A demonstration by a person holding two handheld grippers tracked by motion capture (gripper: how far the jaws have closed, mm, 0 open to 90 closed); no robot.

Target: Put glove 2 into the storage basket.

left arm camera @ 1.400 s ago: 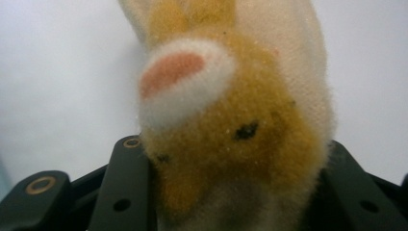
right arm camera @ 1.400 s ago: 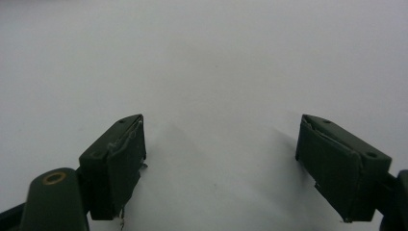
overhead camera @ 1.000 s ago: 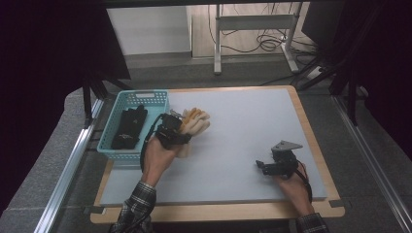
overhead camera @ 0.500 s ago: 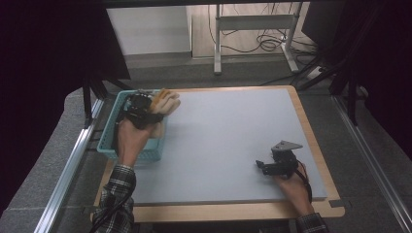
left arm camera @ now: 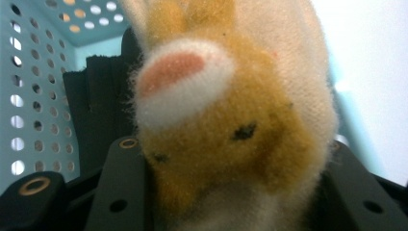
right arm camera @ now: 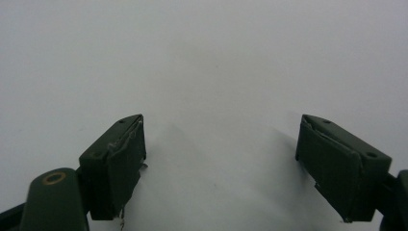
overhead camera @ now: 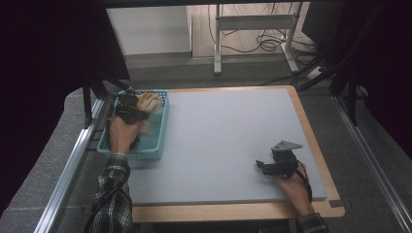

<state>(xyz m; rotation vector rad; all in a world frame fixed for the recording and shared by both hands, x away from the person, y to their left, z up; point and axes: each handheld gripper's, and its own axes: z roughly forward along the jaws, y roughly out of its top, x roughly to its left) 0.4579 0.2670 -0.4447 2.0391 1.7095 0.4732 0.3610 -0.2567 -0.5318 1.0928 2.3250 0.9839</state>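
plush toy [left arm camera: 231,125] clamped in left gripper [overhead camera: 130,108], seemingly over basket [overhead camera: 160,127].

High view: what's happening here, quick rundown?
A person works at a table with a gripper in each hand. The left gripper is shut on a tan and white plush toy, holding it over the teal basket at the table's left; something dark already lies inside. The right gripper rests open on the grey mat, holding nothing.

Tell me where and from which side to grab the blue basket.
Grip the blue basket by its right long wall, coming from above on the open mat side: that thin upright rim fits between jaws, while the left gripper with the plush toy occupies the far end.
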